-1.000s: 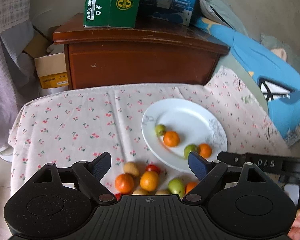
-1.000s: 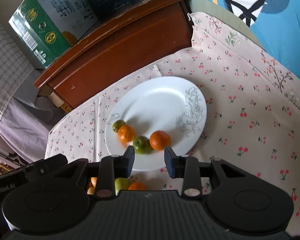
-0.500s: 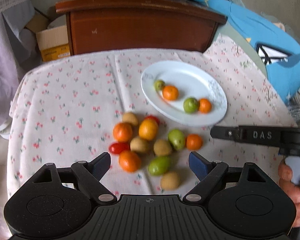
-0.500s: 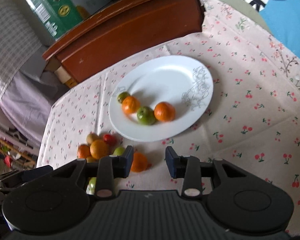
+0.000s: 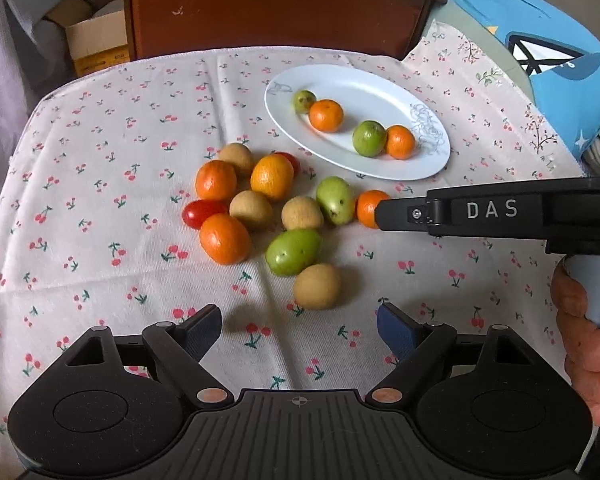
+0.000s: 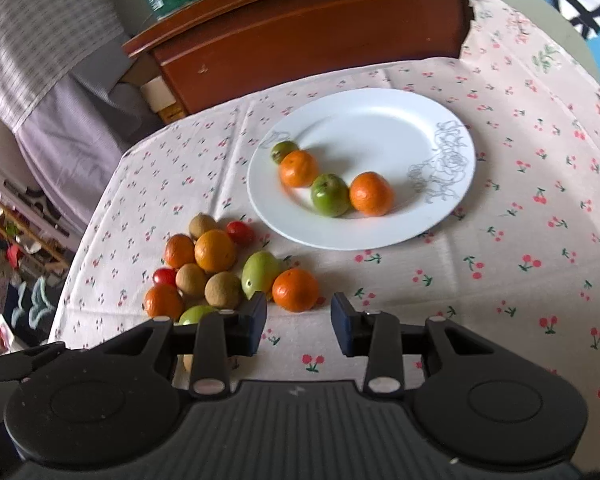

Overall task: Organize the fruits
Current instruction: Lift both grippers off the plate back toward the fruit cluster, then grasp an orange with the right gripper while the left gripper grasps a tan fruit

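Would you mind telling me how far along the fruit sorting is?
Four fruits already sit on the white plate. The right gripper is open just short of a loose orange; the left gripper is open and empty. About eleven fruits remain on the tablecloth.

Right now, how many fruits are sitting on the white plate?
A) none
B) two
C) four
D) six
C: the plate holds four fruits in a row, a small green one, an orange one, another green one and another orange one.
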Motion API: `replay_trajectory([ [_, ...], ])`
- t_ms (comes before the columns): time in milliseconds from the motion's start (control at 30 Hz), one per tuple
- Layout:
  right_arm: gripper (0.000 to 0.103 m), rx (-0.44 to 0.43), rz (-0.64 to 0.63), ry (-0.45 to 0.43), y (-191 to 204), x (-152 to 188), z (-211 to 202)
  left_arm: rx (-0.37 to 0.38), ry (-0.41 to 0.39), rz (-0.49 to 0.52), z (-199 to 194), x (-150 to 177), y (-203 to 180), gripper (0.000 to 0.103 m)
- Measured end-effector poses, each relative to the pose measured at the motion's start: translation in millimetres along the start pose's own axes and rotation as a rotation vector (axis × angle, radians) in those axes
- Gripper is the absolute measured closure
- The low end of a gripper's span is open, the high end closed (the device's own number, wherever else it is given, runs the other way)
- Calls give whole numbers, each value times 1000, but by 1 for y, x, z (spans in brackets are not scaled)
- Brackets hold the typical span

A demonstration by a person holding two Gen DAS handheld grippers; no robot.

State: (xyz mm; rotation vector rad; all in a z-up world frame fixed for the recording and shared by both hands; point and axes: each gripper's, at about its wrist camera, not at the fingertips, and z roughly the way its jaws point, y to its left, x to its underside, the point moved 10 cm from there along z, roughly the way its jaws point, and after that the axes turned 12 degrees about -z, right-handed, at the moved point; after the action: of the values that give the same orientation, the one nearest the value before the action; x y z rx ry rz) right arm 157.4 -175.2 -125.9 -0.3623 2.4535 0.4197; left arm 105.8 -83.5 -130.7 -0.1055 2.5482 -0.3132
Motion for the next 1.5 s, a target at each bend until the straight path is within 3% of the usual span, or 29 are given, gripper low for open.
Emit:
replay_trajectory([
  [500, 65, 26, -76, 15, 5, -1, 15, -43, -81, -28, 4, -6, 1, 19],
  [767, 65, 43, -98, 12, 5, -3, 23, -20, -77, -12, 7, -3, -7, 34],
  [900, 68, 39, -104, 9, 6, -4, 24, -16, -92, 12, 6, -3, -9, 51],
  [967, 74, 33, -111, 8, 7, -4, 24, -8, -93, 6, 5, -4, -9, 58],
  [1033, 74, 35, -118, 8, 8, -4, 25, 10, -89, 2, 5, -5, -9, 73],
  [1500, 75, 26, -85, 0, 7, -4, 15, 53, -86, -26, -9, -5, -6, 77],
])
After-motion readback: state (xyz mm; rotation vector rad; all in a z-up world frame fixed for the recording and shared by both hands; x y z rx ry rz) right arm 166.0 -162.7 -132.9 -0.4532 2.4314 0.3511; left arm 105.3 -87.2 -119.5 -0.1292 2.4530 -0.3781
